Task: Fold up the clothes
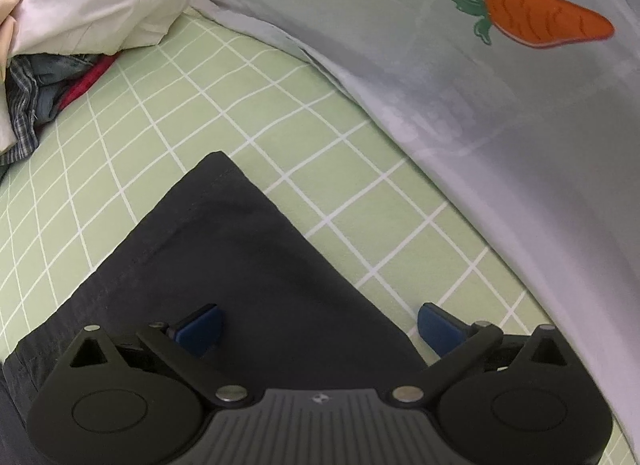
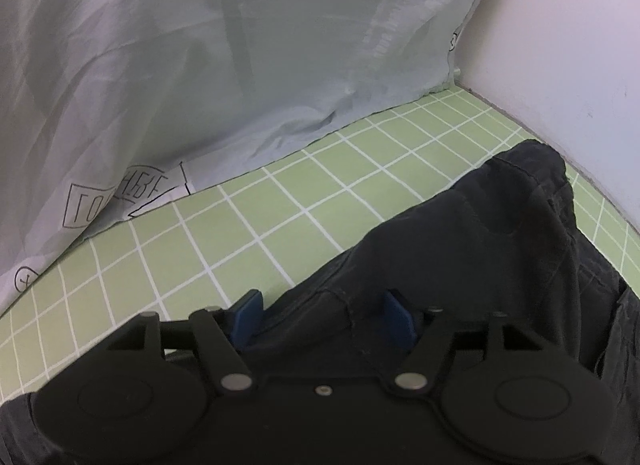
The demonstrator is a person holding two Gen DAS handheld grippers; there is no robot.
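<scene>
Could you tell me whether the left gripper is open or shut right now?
Open: the left gripper has its blue pads spread apart above the dark garment.

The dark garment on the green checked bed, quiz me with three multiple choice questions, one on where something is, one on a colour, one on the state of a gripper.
1. Where does the pile of unfolded clothes lie in the left wrist view?
A. upper left
B. lower right
C. under the carrot print

2. What colour are the gripper fingertips?
A. red
B. blue
C. white

3. How does the left gripper stand?
A. shut on the pile
B. shut on the pale cover
C. open over the dark garment

Answers: 1 A, the pile sits at the top left on the checked sheet. 2 B, both pads show blue. 3 C, its jaws stand wide apart above the garment's corner.
</scene>
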